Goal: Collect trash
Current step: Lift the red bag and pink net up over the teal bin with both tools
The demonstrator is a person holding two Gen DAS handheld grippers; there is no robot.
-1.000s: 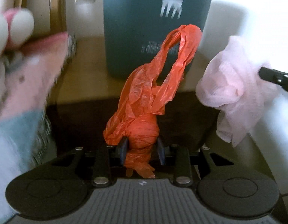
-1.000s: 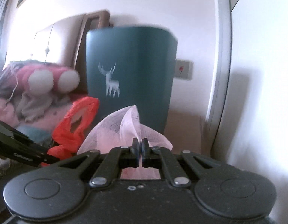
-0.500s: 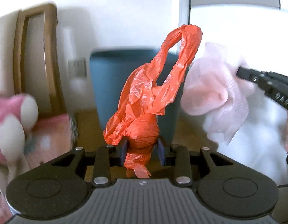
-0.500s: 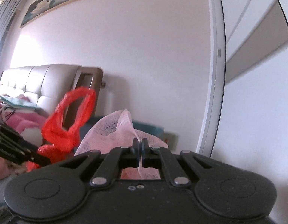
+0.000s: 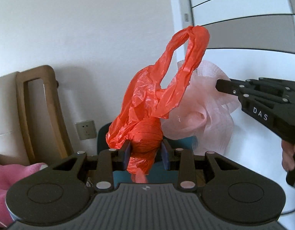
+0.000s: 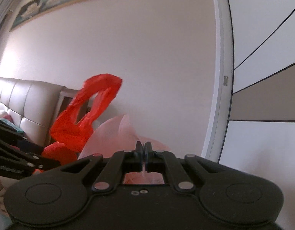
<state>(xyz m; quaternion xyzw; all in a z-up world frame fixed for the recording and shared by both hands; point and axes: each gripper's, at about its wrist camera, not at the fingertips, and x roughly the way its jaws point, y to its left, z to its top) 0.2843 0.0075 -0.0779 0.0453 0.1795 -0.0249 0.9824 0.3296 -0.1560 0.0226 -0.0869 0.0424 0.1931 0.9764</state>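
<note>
Orange bag (image 5: pixel 147 115) hides teal bin (image 5: pixel 103 140); perhaps pink netting (image 5: pixel 210 115) beside.

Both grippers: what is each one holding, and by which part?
The left gripper clamps the orange plastic bag at its bunched lower end. The right gripper pinches a thin edge of the pink netting.
</note>
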